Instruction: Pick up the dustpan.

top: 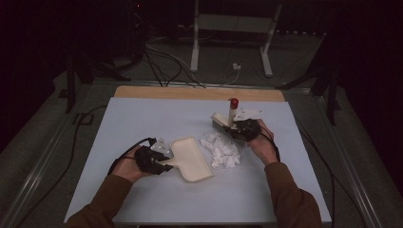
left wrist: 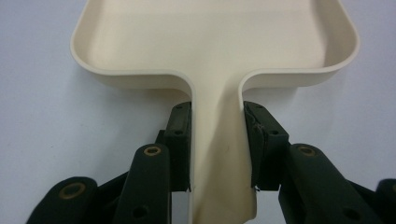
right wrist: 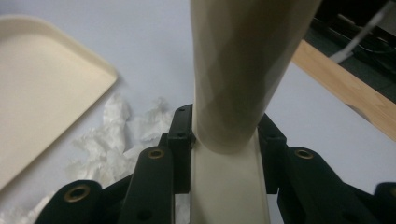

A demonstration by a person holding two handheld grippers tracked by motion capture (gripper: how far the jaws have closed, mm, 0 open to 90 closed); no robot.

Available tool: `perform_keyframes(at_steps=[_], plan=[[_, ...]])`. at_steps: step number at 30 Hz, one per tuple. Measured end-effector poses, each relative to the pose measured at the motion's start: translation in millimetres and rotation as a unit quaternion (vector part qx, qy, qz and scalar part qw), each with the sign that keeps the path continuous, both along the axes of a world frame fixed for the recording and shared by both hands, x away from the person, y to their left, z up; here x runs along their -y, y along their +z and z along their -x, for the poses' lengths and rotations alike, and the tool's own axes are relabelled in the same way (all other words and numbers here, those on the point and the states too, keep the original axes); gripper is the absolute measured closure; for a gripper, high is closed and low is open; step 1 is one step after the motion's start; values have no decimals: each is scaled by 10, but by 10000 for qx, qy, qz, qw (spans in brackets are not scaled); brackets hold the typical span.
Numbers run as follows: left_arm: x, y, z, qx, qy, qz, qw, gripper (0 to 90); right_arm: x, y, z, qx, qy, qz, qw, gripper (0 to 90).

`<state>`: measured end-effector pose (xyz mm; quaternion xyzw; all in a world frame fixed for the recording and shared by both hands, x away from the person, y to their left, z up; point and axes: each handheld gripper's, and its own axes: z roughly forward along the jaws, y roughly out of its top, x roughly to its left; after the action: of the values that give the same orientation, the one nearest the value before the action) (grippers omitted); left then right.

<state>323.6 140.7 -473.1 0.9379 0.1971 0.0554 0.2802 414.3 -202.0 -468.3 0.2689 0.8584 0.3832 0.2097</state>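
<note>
Left tool (left wrist: 217, 144) pinching one dustpan (left wrist: 215, 42), right tool (right wrist: 224, 149) pinching one brush (right wrist: 243, 60) — one heap of paper scraps (top: 221, 149).

Paper scraps (top: 220, 151) between dustpan (top: 192, 160), left, and brush (top: 221, 121), right.

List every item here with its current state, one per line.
Cream plastic dustpan: flat on the table, empty, handle clamped.
Cream hand brush with red-tipped handle: held with handle upright.
White crumpled paper scraps: piled loose beside the dustpan.
Left hand-held gripper: shut on the dustpan.
Right hand-held gripper: shut on the brush.
</note>
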Motion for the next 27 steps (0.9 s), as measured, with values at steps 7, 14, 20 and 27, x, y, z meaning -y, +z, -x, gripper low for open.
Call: perform_keyframes(at_steps=[7, 14, 20, 27], plan=[[-6, -23, -27, -26, 13, 6, 10000, 665, -81, -57, 36, -88, 667, 159, 9976, 671], [19, -42, -29, -73, -32, -23, 10000, 665, -120, -42, 134, -177, 1337, 100, 9908, 671], [39, -42, -30, -86, -80, -25, 9999, 665, -122, -31, 188, -359, 1809, -118, 9828, 671], [93, -44, -10, -97, -231, -24, 9997, 665, -97, -19, 166, -388, 1672, -260, 9848, 670]])
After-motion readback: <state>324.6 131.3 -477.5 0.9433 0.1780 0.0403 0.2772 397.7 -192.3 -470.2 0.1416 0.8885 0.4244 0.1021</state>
